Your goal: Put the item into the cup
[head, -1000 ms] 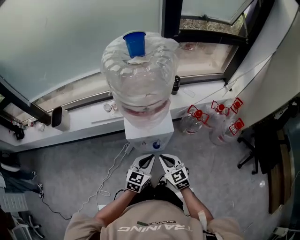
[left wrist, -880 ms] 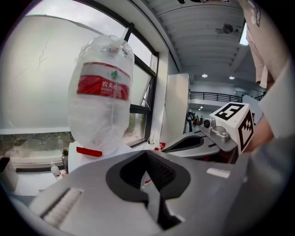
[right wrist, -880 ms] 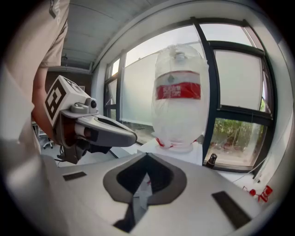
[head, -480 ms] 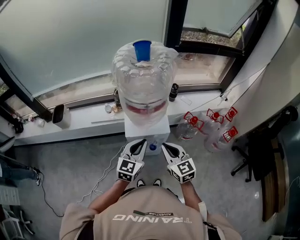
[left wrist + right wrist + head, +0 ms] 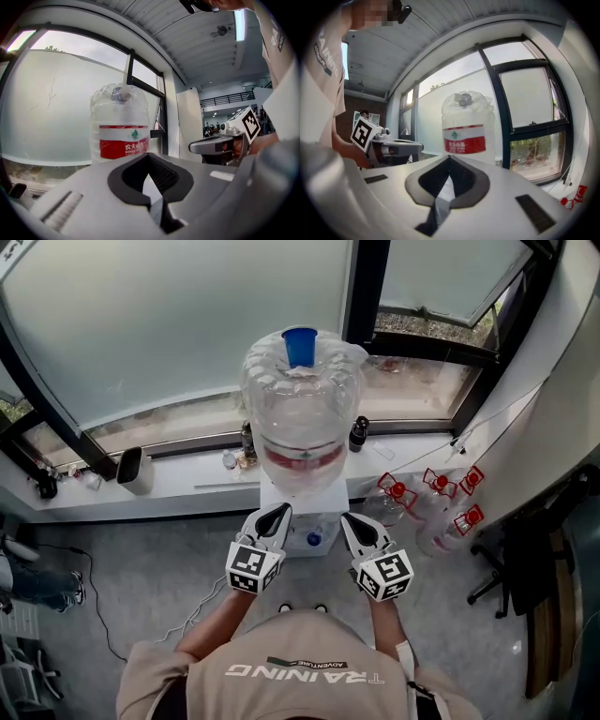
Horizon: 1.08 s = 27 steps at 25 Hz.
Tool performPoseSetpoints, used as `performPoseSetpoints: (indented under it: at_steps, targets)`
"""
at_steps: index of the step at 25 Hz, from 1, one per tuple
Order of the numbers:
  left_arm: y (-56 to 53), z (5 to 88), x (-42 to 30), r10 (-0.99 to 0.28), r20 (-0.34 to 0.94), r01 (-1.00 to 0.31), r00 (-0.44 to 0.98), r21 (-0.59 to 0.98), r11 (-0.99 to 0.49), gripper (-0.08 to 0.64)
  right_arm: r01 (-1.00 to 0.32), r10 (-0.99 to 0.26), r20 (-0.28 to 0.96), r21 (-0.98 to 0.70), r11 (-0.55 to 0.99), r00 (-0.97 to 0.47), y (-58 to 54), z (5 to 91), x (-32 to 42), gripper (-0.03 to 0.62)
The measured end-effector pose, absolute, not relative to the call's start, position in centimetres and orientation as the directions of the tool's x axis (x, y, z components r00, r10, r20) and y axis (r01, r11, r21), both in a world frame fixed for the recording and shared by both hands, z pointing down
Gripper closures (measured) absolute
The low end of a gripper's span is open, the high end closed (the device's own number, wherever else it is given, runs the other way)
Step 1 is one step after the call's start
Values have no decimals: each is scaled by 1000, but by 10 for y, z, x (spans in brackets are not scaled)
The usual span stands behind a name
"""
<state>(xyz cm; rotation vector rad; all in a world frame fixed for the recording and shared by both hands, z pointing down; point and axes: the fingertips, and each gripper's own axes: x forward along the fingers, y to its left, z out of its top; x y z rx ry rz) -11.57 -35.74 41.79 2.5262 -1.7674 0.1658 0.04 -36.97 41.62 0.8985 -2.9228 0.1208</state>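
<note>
A blue cup [image 5: 300,346] stands upright on top of a large clear water bottle [image 5: 302,418] with a red label, which sits on a white dispenser [image 5: 314,532]. My left gripper [image 5: 277,513] and right gripper [image 5: 352,519] hang side by side just in front of the dispenser, well below the cup. Both are shut, and I see nothing between the jaws. In the left gripper view the bottle [image 5: 123,126] rises beyond the shut left gripper [image 5: 148,155]. In the right gripper view the bottle [image 5: 464,126] stands past the shut right gripper [image 5: 449,159]. No loose item is visible.
A windowsill behind the dispenser carries a black box [image 5: 131,470], a dark small bottle [image 5: 357,434] and small clutter. Empty jugs with red handles [image 5: 441,498] lie on the floor at the right, near an office chair [image 5: 520,563]. A white cable [image 5: 202,601] runs across the floor on the left.
Both grippers have risen and moved apart, closer to the dispenser's front. The head view has shifted, so the bottle and cup sit slightly further right and lower.
</note>
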Motion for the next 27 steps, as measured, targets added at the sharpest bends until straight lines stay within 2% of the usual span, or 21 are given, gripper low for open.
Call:
performPoseSetpoints:
  at_steps: [19,27]
  targets:
    - [-345,408,-106,-926,100,-930,365,-10,-368,552,-558,-570,117,119,821,-813,-360,394,-6,581]
    - [-346,383,-103,-922,57,-923,383,-21,-385,552,-563,-572,106,103,820,-813,-360,390,-12,581]
